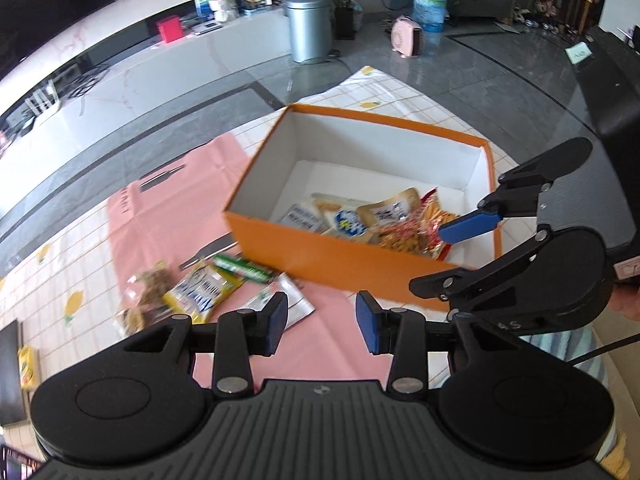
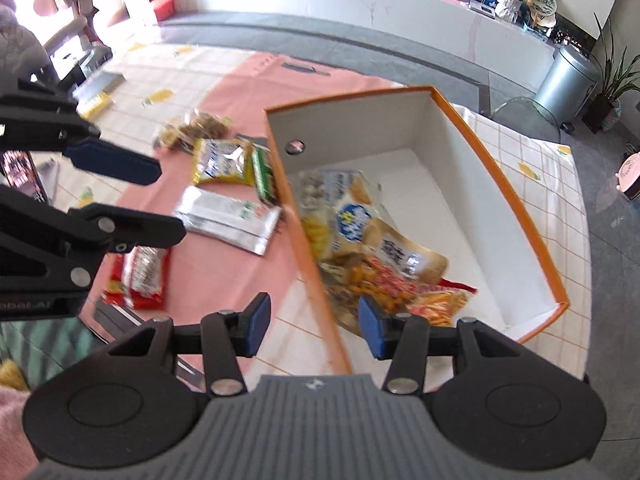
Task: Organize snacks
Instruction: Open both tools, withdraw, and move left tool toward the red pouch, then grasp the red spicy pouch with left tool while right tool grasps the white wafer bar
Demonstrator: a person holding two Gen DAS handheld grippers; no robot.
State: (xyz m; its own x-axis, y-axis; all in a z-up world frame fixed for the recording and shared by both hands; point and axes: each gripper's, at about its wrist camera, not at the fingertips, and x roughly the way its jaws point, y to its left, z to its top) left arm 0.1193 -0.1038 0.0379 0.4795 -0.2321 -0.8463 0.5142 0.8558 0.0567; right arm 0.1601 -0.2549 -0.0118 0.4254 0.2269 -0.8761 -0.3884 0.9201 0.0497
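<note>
An orange box (image 1: 340, 258) with a white inside stands on the table and holds several snack packets (image 1: 380, 220). It also shows in the right wrist view (image 2: 500, 168) with the packets (image 2: 372, 248). My left gripper (image 1: 322, 322) is open and empty above the pink mat, near the box's front wall. My right gripper (image 2: 314, 326) is open and empty, straddling the box's near wall. Outside the box lie a yellow packet (image 1: 204, 292), a green packet (image 1: 244, 270), a silver packet (image 2: 228, 218), a brown cookie packet (image 2: 192, 130) and a red packet (image 2: 140, 276).
A pink mat (image 1: 168, 216) lies over a checked tablecloth (image 1: 400, 96). The right gripper shows at the left wrist view's right edge (image 1: 520, 240). The left gripper shows at the right wrist view's left edge (image 2: 80, 200). A grey bin (image 1: 308, 28) and water bottle (image 1: 430, 4) stand on the floor beyond.
</note>
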